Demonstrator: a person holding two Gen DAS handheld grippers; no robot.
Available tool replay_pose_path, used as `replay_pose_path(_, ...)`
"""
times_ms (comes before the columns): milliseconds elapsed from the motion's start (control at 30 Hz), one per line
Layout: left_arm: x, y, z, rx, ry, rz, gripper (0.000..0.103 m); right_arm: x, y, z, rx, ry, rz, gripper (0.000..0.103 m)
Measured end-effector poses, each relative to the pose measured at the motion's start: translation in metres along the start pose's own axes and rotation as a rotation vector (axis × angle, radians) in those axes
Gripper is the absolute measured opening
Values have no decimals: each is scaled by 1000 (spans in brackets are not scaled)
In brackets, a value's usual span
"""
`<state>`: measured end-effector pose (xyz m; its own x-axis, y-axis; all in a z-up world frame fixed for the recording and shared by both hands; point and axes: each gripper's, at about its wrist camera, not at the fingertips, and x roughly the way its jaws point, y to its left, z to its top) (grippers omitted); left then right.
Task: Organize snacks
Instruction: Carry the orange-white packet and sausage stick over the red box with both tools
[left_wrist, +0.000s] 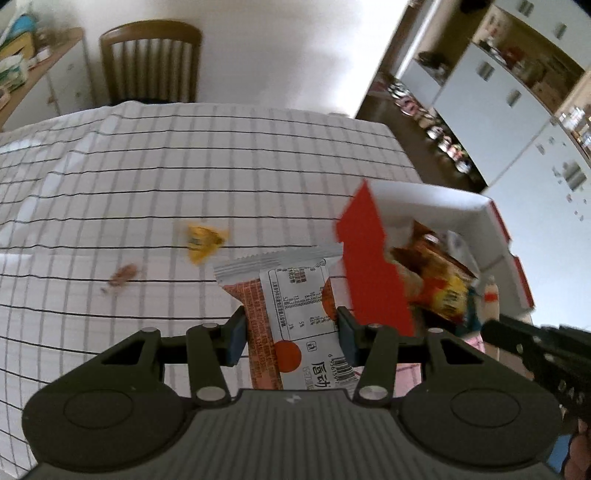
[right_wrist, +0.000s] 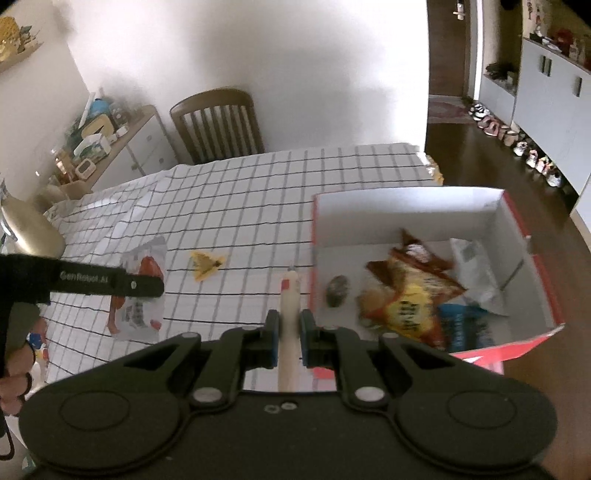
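Part done: several packets lie in the box (right_wrist: 517, 236), left gripper (left_wrist: 291, 332) grasps a wafer pack (left_wrist: 291, 295) beside it, right gripper (right_wrist: 290, 332) clenches a stick (right_wrist: 289, 314) beside it, yellow candy (right_wrist: 207, 265) and brown candy (left_wrist: 123, 275) wait left of it.

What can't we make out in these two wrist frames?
- Small brown candy, left wrist view: motion blur; wrapper unreadable. In the right wrist view it can't be found.
- Yellow candy: blurred in both views; print illegible.
- Box contents: the red flap covers part in the left view; overlapping bags in the right.
- Wafer packet in the left gripper: lower end behind the gripper body.
- Cream stick in the right gripper: label too small.
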<state>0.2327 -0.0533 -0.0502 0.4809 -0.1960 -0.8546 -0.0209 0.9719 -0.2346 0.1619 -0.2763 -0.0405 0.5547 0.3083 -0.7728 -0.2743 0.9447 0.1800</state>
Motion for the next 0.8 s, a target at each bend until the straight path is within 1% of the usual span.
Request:
replay_pose_path(400, 4, -94, 5, 101, -3, -65, 49, -22, -67, 5, 43, -46, -29, 9)
replay_pose_path(633, 19, -129, 10, 139, 18, -67, 49, -22, -99, 10, 65, -57, -63, 9)
replay_pose_path(800, 35, -147, 19, 160, 15, -34, 49, -16, -123, 15, 95, -56, -95, 9)
